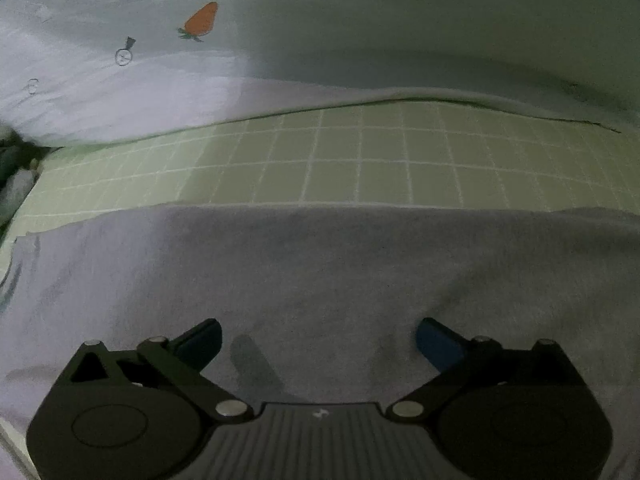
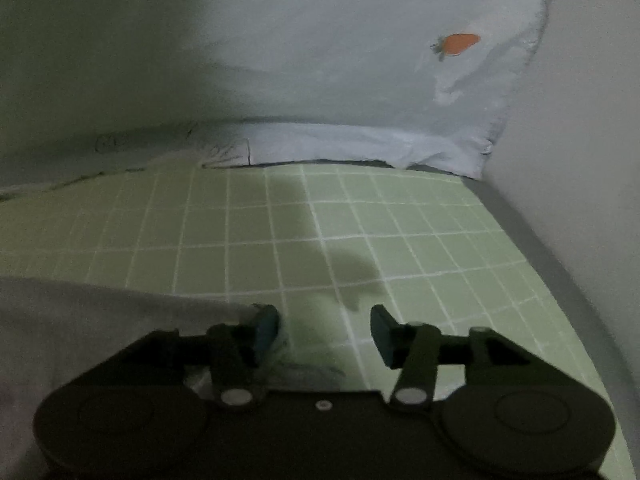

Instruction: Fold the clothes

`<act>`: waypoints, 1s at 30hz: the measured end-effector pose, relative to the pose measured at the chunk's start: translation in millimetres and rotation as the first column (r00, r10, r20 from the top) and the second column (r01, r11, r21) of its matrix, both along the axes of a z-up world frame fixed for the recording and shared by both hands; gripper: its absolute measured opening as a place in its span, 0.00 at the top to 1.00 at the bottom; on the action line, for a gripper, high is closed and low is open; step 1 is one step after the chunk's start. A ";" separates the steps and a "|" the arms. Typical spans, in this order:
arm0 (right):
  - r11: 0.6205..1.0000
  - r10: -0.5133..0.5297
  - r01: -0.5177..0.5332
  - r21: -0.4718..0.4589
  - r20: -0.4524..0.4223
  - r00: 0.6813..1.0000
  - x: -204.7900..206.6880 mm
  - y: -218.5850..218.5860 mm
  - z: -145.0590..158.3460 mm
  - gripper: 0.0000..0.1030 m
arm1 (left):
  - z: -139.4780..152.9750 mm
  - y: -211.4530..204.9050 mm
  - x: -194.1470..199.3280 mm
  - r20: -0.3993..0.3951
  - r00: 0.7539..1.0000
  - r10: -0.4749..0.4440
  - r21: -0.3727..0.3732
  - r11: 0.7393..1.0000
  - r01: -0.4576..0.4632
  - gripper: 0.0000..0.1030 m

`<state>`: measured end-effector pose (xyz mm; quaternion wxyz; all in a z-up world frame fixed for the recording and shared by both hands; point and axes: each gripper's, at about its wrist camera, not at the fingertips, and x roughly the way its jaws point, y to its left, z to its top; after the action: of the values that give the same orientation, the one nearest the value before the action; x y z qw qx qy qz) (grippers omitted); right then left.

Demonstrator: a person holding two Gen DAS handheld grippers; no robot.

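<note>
A grey garment [image 1: 320, 264] lies spread on a green checked sheet [image 1: 360, 160], filling the near half of the left wrist view. Over it hangs the left claw [image 1: 319, 340], released, its blue-padded fingers [image 1: 436, 342] wide apart with only flat cloth below them. In the right wrist view the garment's edge [image 2: 120, 312] comes in from the left and ends at the left finger of the right claw [image 2: 325, 328], which is also released; the gap between its fingers shows bare sheet [image 2: 360, 220]. Whether that finger touches the cloth cannot be told in the dim, blurred picture. Beyond the sheet lies pale bedding [image 1: 120, 92] printed with an orange carrot [image 1: 202, 20]. A plain wall [image 2: 580, 160] runs along the right.
</note>
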<state>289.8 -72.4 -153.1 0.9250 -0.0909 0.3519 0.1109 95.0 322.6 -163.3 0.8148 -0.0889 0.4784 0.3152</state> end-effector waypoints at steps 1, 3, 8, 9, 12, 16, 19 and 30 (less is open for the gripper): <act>0.999 -0.019 0.019 0.035 -0.014 1.000 -3.4 -7.3 3.4 0.42 | -0.1 1.8 -2.3 0.002 1.000 0.004 -0.001 1.000 -0.004 0.00; 0.990 -0.047 0.055 0.130 -0.068 0.997 -8.6 -24.2 8.6 0.42 | -0.5 7.0 -7.0 0.010 1.000 0.019 -0.015 1.000 -0.019 0.00; 0.963 -0.075 0.128 0.237 -0.219 0.973 -20.6 -35.3 1.3 0.42 | -2.5 23.6 -17.3 0.041 0.997 0.071 -0.098 0.993 -0.066 0.00; 0.963 -0.068 0.128 0.237 -0.246 0.967 -22.8 -33.8 -2.4 0.42 | -3.0 26.1 -18.5 0.046 0.996 0.078 -0.111 0.991 -0.072 0.00; 0.981 -0.035 0.079 0.175 -0.242 0.970 -26.4 -22.7 -8.8 0.50 | -4.1 28.7 -19.1 0.052 0.995 0.081 -0.119 0.990 -0.075 0.00; 0.997 -0.051 0.059 0.045 -0.171 0.984 -22.2 -13.5 -9.1 0.75 | 1.0 29.5 -21.2 0.036 0.993 0.113 -0.094 0.990 -0.109 0.00; 0.987 -0.146 0.136 -0.086 -0.130 0.981 -10.5 -14.6 -6.8 0.75 | 13.2 31.5 -38.1 0.050 0.991 0.127 -0.033 0.992 -0.126 0.00; 0.997 -0.073 0.075 0.015 -0.111 0.991 -127.8 49.9 36.2 0.03 | 46.0 103.4 -218.7 0.165 0.888 0.428 -0.072 0.904 -0.422 0.00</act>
<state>162.0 -22.5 -116.9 0.9084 -0.0629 0.4046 0.0848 -123.6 426.0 -117.3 0.7635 -0.2329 0.3786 0.4685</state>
